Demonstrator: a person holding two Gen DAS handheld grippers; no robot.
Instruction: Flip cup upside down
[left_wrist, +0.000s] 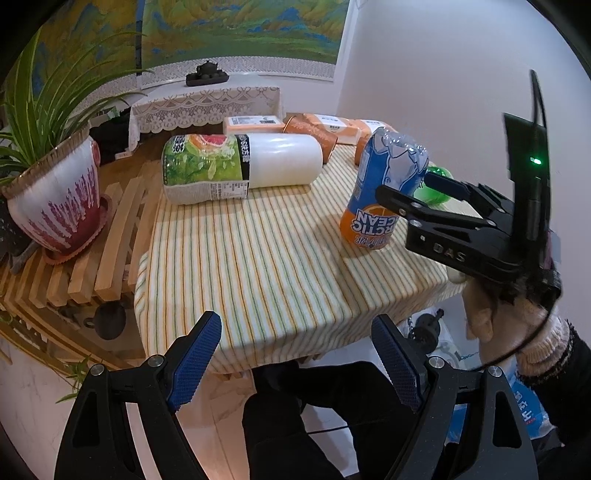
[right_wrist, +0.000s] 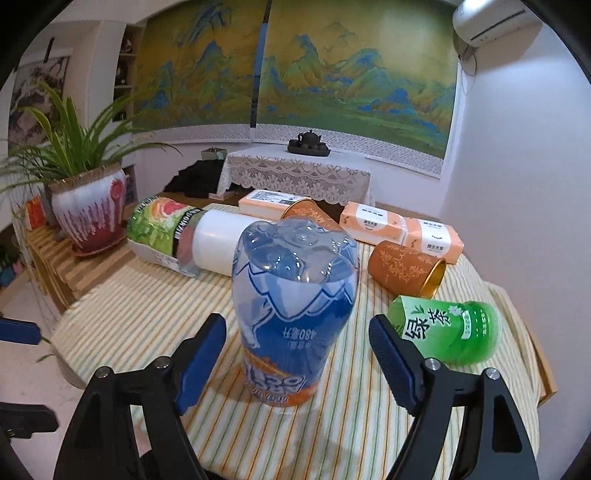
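The cup (right_wrist: 295, 295) is clear plastic with a blue and orange label. It stands bottom up on the striped cloth (right_wrist: 147, 314), its print inverted. My right gripper (right_wrist: 297, 325) is open, one blue pad on each side of the cup's lower part with a gap at both sides. In the left wrist view the same cup (left_wrist: 380, 158) stands at the table's right side, and the right gripper (left_wrist: 410, 188) reaches it from the right, held by a gloved hand (left_wrist: 480, 317). My left gripper (left_wrist: 295, 325) is open and empty at the table's near edge.
A big white bottle with a green label (left_wrist: 240, 168) lies on its side at the back. A green tea bottle (right_wrist: 450, 328) lies right of the cup. Two orange tumblers (right_wrist: 406, 271) and tissue packs (right_wrist: 402, 225) lie behind. A potted plant (left_wrist: 55, 195) stands on the slatted bench at left.
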